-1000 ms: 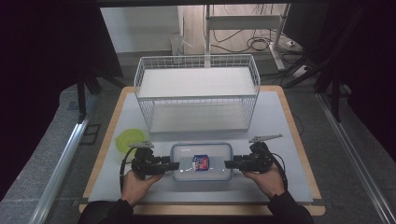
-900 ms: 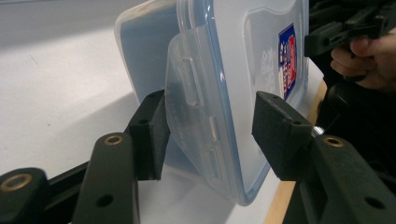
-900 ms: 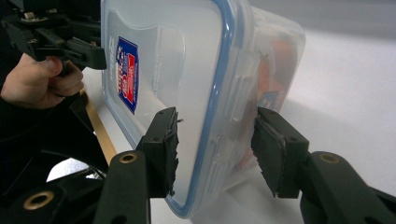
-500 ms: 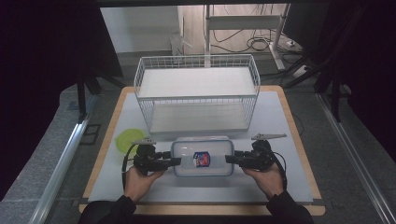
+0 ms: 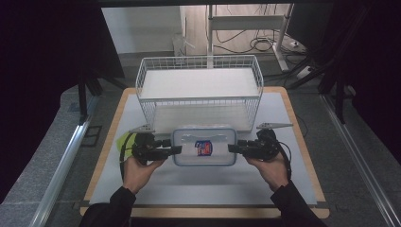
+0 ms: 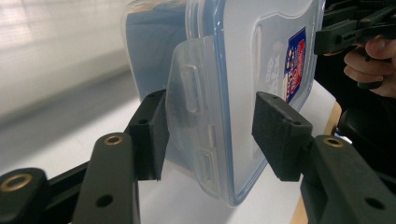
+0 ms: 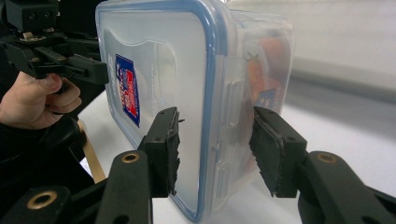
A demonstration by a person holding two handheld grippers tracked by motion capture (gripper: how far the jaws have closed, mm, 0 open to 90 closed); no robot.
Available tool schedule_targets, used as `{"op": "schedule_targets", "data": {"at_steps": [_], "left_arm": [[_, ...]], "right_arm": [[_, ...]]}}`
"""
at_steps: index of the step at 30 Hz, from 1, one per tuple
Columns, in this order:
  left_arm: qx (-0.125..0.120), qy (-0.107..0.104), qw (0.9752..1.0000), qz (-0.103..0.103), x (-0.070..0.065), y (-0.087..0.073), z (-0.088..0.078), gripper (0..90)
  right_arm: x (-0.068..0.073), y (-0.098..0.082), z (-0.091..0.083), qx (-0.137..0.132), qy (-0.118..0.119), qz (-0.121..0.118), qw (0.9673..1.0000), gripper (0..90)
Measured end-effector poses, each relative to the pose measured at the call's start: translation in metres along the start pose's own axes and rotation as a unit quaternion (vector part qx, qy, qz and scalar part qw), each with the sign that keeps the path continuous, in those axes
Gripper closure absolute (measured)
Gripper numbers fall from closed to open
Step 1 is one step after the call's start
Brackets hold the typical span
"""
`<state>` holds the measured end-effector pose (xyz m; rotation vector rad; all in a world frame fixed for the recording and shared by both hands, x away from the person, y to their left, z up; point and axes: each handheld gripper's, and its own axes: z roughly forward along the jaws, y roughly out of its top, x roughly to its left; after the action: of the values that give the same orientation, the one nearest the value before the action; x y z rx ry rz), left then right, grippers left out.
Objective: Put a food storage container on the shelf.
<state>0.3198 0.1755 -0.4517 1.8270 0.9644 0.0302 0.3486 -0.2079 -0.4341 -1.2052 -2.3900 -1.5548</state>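
Evidently the lift is under way: the lidded plastic container [image 5: 204, 146] hangs between the left gripper [image 5: 176, 149] and right gripper [image 5: 232, 148], each one's jaws pinching an end, so next comes carrying it level toward the wire basket [image 5: 198, 90].

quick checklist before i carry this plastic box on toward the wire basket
1. Left gripper clamped on the box end: ok; its pads sit on either side of the lidded box at the side latch.
2. Right gripper clamped on the opposite end: ok; jaws straddle the lid edge and wall.
3. Lid seated: ok; the blue seal runs unbroken where it shows, and both end latches look folded down.
4. Box level between the hands: ok in the high view.
5. Room in the wire basket: ok; its top shelf looks bare.
6. Box high enough to pass the basket rim: cannot tell.
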Motion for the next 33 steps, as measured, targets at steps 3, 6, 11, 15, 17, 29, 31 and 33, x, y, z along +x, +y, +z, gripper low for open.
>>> {"op": "schedule_targets", "data": {"at_steps": [3,6,11,15,17,29,31,33], "left_arm": [[-0.006,0.003,0.9999,0.008,-0.002,0.014,-0.005,47.0],[-0.009,0.003,0.9999,0.011,-0.002,0.02,-0.007,47.0],[-0.015,0.008,0.9997,0.017,-0.003,0.037,-0.014,47.0],[-0.022,0.009,0.9995,0.019,-0.002,0.047,-0.019,47.1],[-0.026,0.011,0.9994,0.02,-0.001,0.052,-0.023,47.1],[-0.042,0.018,0.9987,0.02,0.001,0.084,-0.042,47.4],[-0.048,0.013,0.9986,0.017,0.003,0.09,-0.044,48.3],[-0.05,0.013,0.9985,0.017,0.004,0.095,-0.044,48.5]], "right_arm": [[0.002,0.01,-0.003,-0.004,-0.001,-0.004,1.0,52.8],[0.003,0.017,-0.005,-0.007,-0.001,-0.009,0.9999,52.8],[0.005,0.032,-0.008,-0.014,0.001,-0.014,0.9998,52.8],[0.006,0.045,-0.009,-0.019,0.004,-0.019,0.9996,52.8],[0.008,0.052,-0.009,-0.02,0.004,-0.022,0.9996,52.8],[0.013,0.09,-0.009,-0.027,0.014,-0.03,0.9991,52.8],[0.012,0.096,-0.01,-0.027,0.017,-0.027,0.9991,52.8],[0.012,0.102,-0.01,-0.029,0.017,-0.029,0.999,52.8]]}}
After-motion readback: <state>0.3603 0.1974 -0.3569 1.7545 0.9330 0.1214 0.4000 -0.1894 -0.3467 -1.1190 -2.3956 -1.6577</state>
